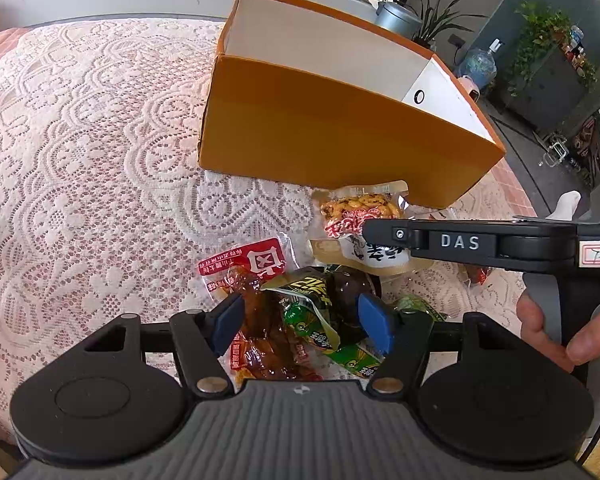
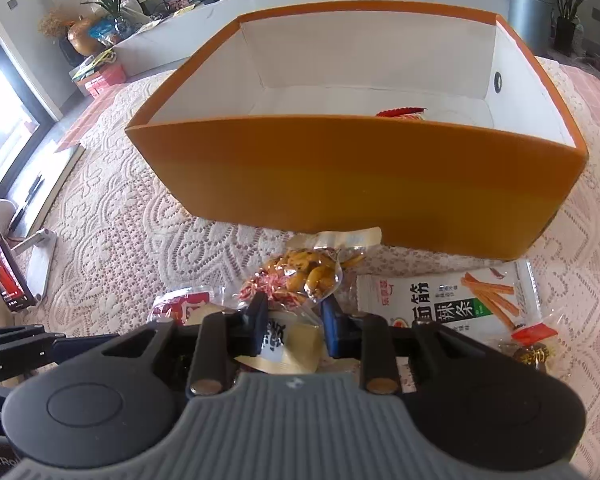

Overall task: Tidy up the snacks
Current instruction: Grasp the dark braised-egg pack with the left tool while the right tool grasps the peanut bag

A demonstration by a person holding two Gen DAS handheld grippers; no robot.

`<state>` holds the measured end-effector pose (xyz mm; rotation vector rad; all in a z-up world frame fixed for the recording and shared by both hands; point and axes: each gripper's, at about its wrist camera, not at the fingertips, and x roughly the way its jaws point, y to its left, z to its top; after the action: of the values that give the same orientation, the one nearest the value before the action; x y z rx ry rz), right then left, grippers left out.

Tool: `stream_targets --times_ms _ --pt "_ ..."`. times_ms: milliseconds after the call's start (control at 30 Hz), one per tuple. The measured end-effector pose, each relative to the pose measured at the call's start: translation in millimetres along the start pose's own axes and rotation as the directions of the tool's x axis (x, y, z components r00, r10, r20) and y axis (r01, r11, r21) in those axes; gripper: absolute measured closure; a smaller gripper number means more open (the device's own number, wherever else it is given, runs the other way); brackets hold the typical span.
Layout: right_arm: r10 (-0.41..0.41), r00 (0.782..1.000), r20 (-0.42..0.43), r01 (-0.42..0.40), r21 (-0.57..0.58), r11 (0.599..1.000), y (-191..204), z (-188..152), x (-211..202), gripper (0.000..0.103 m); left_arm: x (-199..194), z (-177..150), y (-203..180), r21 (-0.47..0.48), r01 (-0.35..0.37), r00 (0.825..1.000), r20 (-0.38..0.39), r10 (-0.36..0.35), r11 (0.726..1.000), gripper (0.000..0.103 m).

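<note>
An orange box (image 1: 332, 128) with a white inside stands on the lace tablecloth; it also shows in the right wrist view (image 2: 360, 176), with a red packet (image 2: 400, 113) inside. My left gripper (image 1: 300, 326) is open over a green-and-black packet (image 1: 312, 312) and a red packet of brown strips (image 1: 256, 300). My right gripper (image 2: 294, 320) is closed around a beige packet of yellow snacks (image 2: 300, 276), which also shows in the left wrist view (image 1: 356, 216) under the right gripper's finger (image 1: 460, 242).
A white packet with green label (image 2: 448, 296) lies right of my right gripper, with a small dark wrapped snack (image 2: 534, 354) beside it. A red packet (image 2: 188, 306) lies to the left. A phone on a stand (image 2: 0, 256) is at the far left.
</note>
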<state>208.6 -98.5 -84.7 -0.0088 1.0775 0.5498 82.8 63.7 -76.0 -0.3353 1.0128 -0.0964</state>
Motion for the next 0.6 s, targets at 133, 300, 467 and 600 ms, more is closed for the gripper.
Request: stream_targets --times_ms 133,300,467,600 --pt "0.009 0.999 0.033 -0.009 -0.002 1.000 -2 1 -13 0.080 -1 1 -1 -0.001 0.012 1.000 0.008 -0.012 1.000 0.026" --pt "0.006 0.997 0.073 -0.007 0.003 1.000 -9 1 -34 0.101 0 0 -8 0.033 0.025 1.000 0.003 -0.025 0.999 0.026" --pt "0.011 0.998 0.069 -0.013 0.040 0.999 -26 -4 -44 0.103 7 -1 -11 0.043 0.024 1.000 -0.002 -0.024 0.999 0.026" --pt "-0.014 0.998 0.063 0.010 0.061 0.998 -37 -11 -46 0.103 12 -1 -11 0.042 0.009 1.000 -0.008 -0.009 0.999 0.030"
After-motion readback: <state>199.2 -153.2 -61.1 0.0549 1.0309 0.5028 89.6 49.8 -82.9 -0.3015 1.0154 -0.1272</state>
